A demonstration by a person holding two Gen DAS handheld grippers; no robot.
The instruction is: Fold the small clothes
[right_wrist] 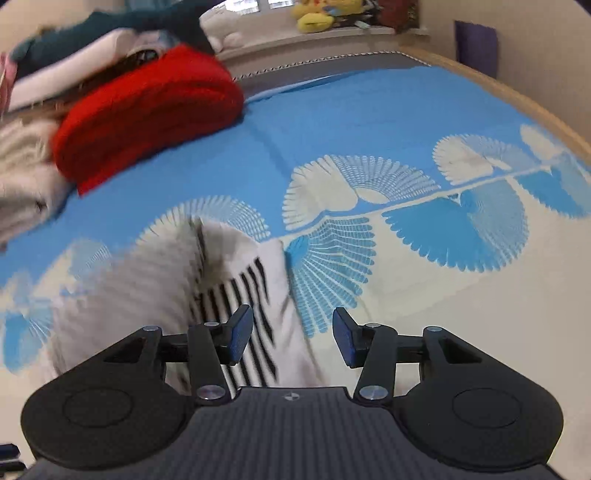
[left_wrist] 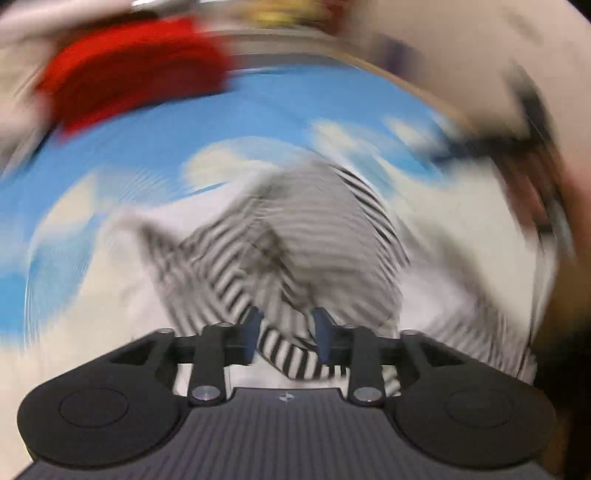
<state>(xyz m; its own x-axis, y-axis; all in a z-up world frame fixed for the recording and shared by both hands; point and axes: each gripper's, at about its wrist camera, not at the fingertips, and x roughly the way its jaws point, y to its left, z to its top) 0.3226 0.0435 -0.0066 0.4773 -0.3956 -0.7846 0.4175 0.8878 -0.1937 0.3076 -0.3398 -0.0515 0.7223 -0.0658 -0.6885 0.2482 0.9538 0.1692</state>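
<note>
A black-and-white striped garment [left_wrist: 314, 229] lies bunched and raised like a tent on the blue and cream bedspread [left_wrist: 258, 110]; the left wrist view is heavily blurred. My left gripper [left_wrist: 286, 332] stands part open, with a striped strip of the garment running between its fingers; a gap shows beside the left pad. In the right wrist view the same striped garment [right_wrist: 236, 295] lies left of centre. My right gripper [right_wrist: 291, 336] hangs open just above its white right edge, with nothing gripped.
A folded red garment [right_wrist: 147, 110] sits at the back left, next to a cream fluffy fabric [right_wrist: 22, 177] and a pile of clothes [right_wrist: 74, 48]. The bed's wooden edge [right_wrist: 517, 96] runs along the right. Yellow plush toys [right_wrist: 321, 14] lie beyond.
</note>
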